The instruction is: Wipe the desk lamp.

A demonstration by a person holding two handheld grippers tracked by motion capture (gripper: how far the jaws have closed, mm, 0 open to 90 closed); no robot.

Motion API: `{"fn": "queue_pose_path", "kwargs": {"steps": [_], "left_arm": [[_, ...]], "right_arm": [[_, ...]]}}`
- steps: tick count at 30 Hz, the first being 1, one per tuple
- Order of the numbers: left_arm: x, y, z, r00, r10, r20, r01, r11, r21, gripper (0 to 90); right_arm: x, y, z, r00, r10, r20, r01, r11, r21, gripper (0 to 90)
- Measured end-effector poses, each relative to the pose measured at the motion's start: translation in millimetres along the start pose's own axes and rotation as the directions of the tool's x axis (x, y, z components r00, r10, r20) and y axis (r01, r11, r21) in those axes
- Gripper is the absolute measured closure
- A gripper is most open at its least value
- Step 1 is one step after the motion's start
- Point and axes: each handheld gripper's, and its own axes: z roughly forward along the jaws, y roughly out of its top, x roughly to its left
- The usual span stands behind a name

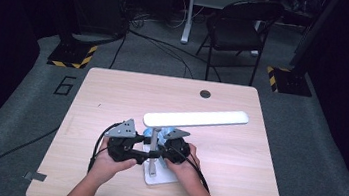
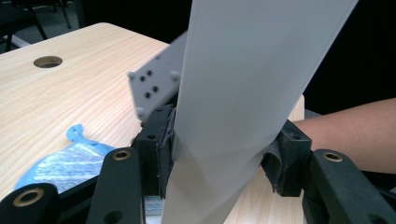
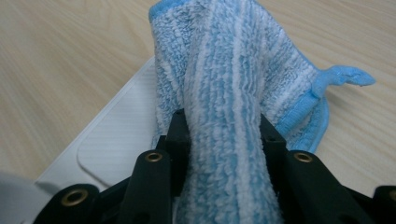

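White desk lamp stood near the table's front edge, both grippers at its post; wiping looked barely begun. Left gripper view: left hand-held gripper was clamped on the lamp's post. Right gripper view: right hand-held gripper pinched the blue striped cloth over the lamp base.

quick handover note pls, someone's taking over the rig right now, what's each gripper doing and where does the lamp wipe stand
Left gripper: shut on the desk lamp, pads clamped on its grey upright.
Right gripper: shut on the blue striped cloth, bunched between the jaws.
Things: the lamp stands near the table's front middle; the cloth hangs over the lamp's white base.
Done: lamp steadied, cloth gripped.
Left: probably wiping the base and upright; how much is already wiped cannot be told.
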Motion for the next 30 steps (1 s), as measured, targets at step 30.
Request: {"fn": "queue_pose_path", "kwargs": {"steps": [30], "left_arm": [[-0.6,-1.3,0.5,1.0000,0.000,0.001,0.000,1.0000,-0.006,49.3]], "right_arm": [[28.0,-49.9,-55.3,0.9957,-0.065,-0.066,0.066,0.998,0.018,65.9]]}}
